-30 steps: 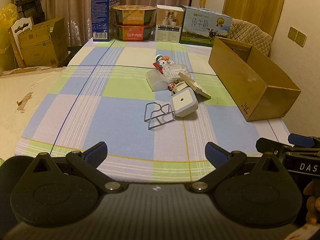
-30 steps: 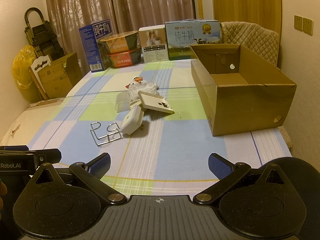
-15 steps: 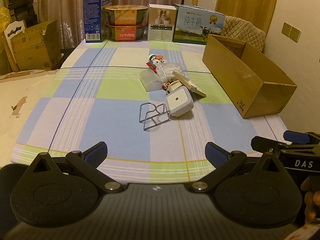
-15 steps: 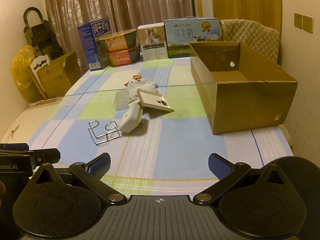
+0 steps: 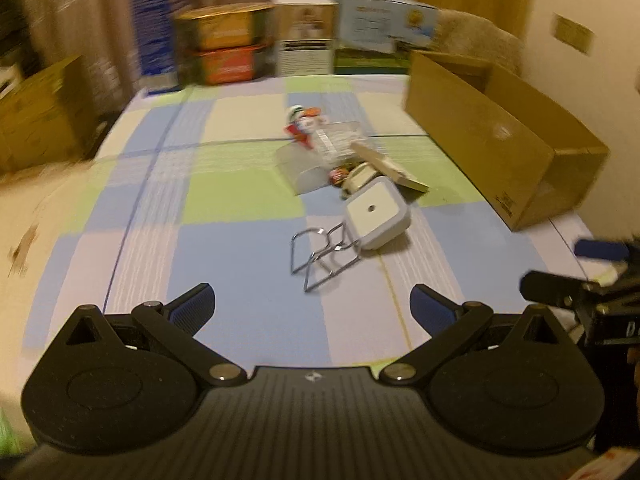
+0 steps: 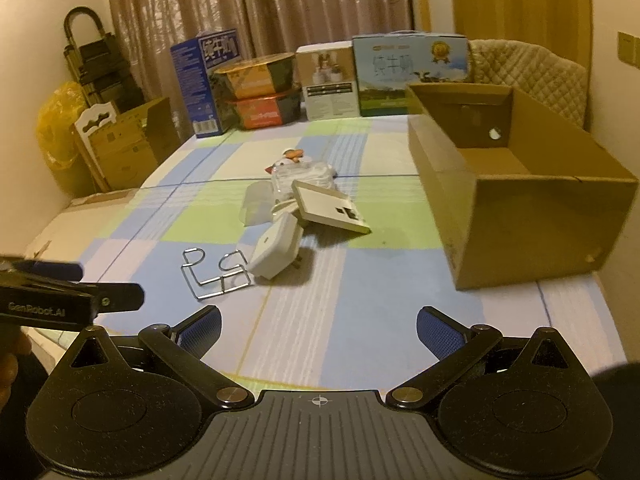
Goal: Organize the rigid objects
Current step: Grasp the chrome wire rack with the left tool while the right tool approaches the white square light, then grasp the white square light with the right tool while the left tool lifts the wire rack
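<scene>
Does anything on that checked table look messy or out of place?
Yes. A jumbled pile sits mid-table: a white panel lies tilted across other items, and a white plug adapter leans against a wire rack. The cardboard box beside them looks empty.

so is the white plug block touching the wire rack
Touching: in the right wrist view the white plug block overlaps the wire rack at its right loop, no gap.
</scene>
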Action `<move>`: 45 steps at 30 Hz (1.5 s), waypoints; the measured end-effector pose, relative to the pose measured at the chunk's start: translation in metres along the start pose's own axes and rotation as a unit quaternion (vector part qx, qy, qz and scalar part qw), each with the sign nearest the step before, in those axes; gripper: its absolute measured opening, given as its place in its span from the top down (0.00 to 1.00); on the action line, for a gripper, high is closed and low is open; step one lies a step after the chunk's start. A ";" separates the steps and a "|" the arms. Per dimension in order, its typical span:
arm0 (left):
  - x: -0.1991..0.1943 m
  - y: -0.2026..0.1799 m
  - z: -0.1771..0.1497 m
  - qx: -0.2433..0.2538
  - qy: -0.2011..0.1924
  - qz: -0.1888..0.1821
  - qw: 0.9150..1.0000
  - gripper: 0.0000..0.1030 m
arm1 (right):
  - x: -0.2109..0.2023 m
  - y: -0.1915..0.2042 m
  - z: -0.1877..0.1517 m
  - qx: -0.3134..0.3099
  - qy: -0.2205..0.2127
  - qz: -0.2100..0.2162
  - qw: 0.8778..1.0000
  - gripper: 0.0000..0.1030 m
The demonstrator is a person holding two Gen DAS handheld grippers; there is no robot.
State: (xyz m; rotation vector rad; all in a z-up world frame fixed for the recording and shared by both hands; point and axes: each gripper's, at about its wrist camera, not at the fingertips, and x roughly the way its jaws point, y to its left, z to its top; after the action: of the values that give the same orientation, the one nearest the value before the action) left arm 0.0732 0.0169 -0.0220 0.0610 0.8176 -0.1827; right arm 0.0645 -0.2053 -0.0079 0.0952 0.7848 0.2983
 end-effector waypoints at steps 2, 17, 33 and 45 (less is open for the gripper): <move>0.013 0.005 0.008 0.036 0.003 -0.017 0.999 0.01 | 0.010 -0.001 0.004 -0.006 0.002 0.006 1.000 0.02; 0.098 0.022 0.018 0.222 0.019 -0.128 0.966 0.53 | 0.096 -0.001 0.021 -0.076 0.030 0.033 0.996 0.09; 0.094 0.046 0.019 0.072 0.018 -0.041 0.996 0.77 | 0.146 0.024 0.030 -0.128 0.023 0.033 0.991 0.15; 0.099 0.045 0.012 0.058 0.022 -0.064 0.996 0.54 | 0.184 0.044 0.026 -0.186 0.031 0.014 0.982 0.37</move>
State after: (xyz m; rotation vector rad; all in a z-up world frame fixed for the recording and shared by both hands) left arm 0.1562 0.0462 -0.0872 0.1216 0.8546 -0.3513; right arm 0.1957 -0.1082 -0.1060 -0.2567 0.7787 0.4714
